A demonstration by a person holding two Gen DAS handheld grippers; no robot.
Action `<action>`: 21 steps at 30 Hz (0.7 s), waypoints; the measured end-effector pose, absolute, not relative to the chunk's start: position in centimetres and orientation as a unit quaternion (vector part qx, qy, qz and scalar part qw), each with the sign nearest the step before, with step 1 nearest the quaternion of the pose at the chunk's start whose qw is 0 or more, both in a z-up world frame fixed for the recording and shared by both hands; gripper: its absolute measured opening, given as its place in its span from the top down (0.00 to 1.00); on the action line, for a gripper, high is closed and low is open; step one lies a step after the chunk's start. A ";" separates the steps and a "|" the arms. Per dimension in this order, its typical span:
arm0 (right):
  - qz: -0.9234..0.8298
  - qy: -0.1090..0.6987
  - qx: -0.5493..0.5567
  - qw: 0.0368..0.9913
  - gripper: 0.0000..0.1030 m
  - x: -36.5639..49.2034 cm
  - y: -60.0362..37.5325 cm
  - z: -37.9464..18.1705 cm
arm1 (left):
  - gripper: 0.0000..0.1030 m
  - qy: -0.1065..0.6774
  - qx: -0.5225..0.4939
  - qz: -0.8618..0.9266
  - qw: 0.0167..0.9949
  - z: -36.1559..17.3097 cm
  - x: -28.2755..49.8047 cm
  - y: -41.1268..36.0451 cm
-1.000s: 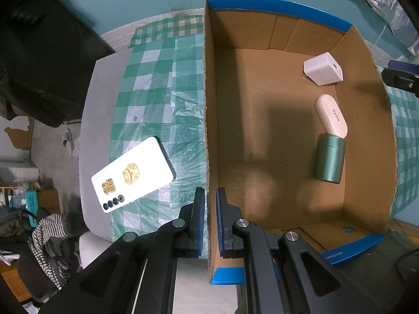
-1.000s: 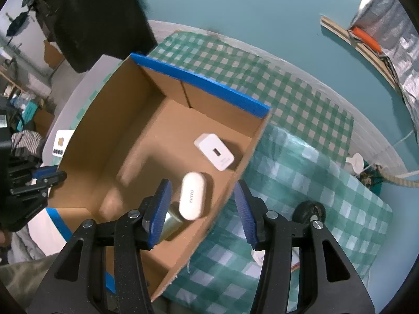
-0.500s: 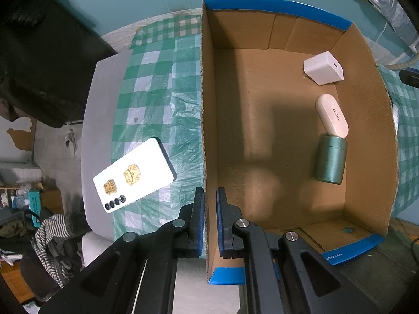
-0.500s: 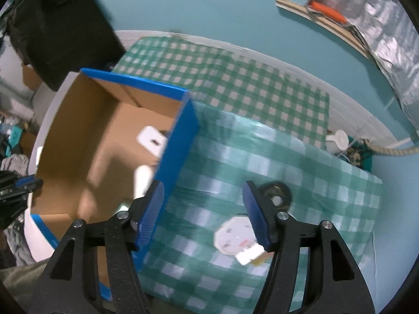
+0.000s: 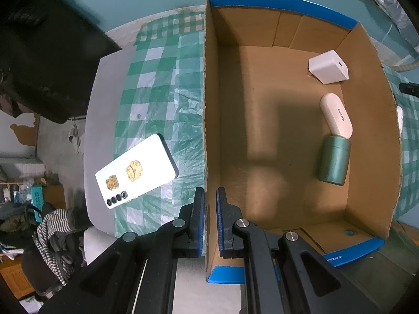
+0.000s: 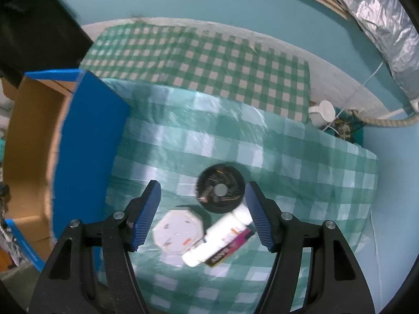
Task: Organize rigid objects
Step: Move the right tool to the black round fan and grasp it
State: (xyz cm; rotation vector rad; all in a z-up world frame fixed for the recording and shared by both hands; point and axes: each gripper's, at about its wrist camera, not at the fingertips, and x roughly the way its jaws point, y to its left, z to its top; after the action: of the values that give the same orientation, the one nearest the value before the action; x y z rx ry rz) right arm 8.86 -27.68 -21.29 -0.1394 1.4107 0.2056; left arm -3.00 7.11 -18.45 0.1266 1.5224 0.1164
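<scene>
My left gripper is shut on the left wall of an open cardboard box with blue edges. Inside lie a white charger cube, a cream oblong case and a green cylinder. A white phone lies face down on the checked cloth left of the box. My right gripper is open and empty above a black round fan, a white octagonal box and a white tube. The cardboard box also shows in the right wrist view at the left.
A green checked cloth covers the table. A white cup-like item and a cable lie past its far right edge. A dark mass hangs over the far left. Clothes lie on the floor at the left.
My right gripper has swung right, from over the box's inside to over the cloth, where the fan, octagonal box and tube came into view. My left gripper has kept its hold on the box wall.
</scene>
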 end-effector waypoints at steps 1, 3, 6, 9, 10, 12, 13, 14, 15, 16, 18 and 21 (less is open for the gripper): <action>0.094 0.650 -0.067 0.752 0.34 9.0 -27.9 -21.7 | 0.92 0.689 0.058 0.054 0.720 -18.5 -3.0 7.1; 0.093 0.655 -0.072 0.747 0.33 9.2 -28.2 -22.6 | 0.92 0.690 0.057 0.055 0.719 -18.5 -3.1 7.1; 0.093 0.666 -0.069 0.736 0.32 9.5 -28.7 -24.1 | 0.92 0.691 0.055 0.058 0.718 -18.6 -3.1 7.2; 0.091 0.675 -0.070 0.728 0.32 9.6 -28.9 -25.1 | 0.92 0.692 0.054 0.061 0.717 -18.5 -3.2 7.2; 0.094 0.677 -0.068 0.726 0.32 9.6 -28.9 -25.4 | 0.92 0.692 0.053 0.062 0.717 -18.5 -3.2 7.3; 0.097 0.682 -0.069 0.722 0.32 9.5 -28.8 -26.0 | 0.92 0.693 0.054 0.064 0.716 -18.6 -3.3 7.3; 0.097 0.683 -0.072 0.721 0.32 9.5 -28.7 -26.1 | 0.92 0.694 0.054 0.065 0.715 -18.6 -3.3 7.3; 0.098 0.682 -0.076 0.720 0.32 9.5 -28.6 -26.3 | 0.92 0.694 0.053 0.065 0.715 -18.6 -3.4 7.3; 0.098 0.684 -0.077 0.719 0.32 9.5 -28.6 -26.5 | 0.92 0.694 0.053 0.065 0.715 -18.6 -3.4 7.2; 0.097 0.686 -0.077 0.717 0.32 9.6 -28.5 -26.8 | 0.92 0.694 0.054 0.065 0.715 -18.6 -3.4 7.2; 0.097 0.687 -0.078 0.716 0.32 9.7 -28.5 -27.3 | 0.92 0.694 0.054 0.065 0.715 -18.6 -3.4 7.3; 0.095 0.691 -0.081 0.712 0.32 9.9 -28.5 -27.9 | 0.92 0.693 0.054 0.065 0.716 -18.6 -3.4 7.3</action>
State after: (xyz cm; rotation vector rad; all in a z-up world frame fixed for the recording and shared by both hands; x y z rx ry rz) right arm 9.93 -28.47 -27.90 -0.1789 1.5323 0.2101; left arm -3.44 7.26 -18.65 0.1202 1.5350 0.1431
